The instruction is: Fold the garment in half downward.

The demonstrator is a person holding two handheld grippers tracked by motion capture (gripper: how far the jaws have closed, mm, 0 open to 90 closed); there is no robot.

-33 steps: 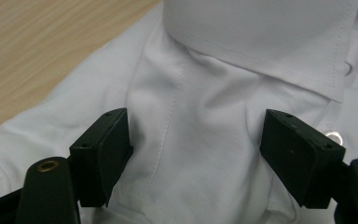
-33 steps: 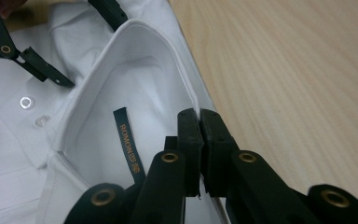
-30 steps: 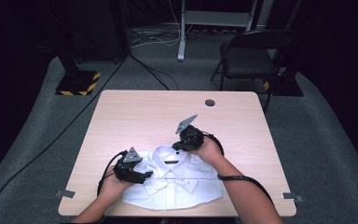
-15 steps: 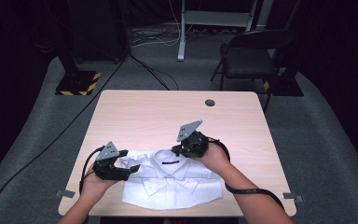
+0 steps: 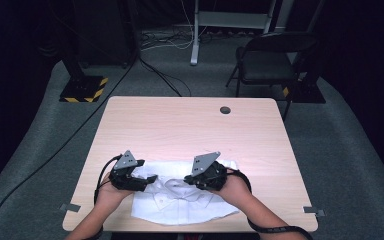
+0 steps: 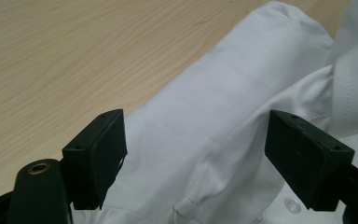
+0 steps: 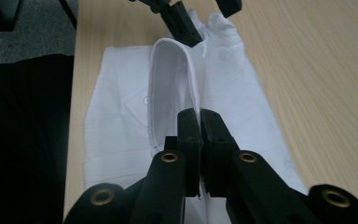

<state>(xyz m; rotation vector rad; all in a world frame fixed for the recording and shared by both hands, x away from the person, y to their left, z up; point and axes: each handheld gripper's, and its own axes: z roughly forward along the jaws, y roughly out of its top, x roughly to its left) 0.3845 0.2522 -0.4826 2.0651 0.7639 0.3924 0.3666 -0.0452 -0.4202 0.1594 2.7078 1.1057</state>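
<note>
While pinched between right fingers, shirt collar beside left fingers.

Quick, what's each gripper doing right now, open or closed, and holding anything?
Left gripper: open, fingers apart over the white shirt, gripping nothing.
Right gripper: closed, fingers pinching the shirt's collar.

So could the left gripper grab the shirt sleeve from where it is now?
Probably yes. The left gripper has its jaws open, one on each side of a raised fold of the shirt near the cuff, and nothing lies between them and the cloth. Closing should pinch it.
</note>
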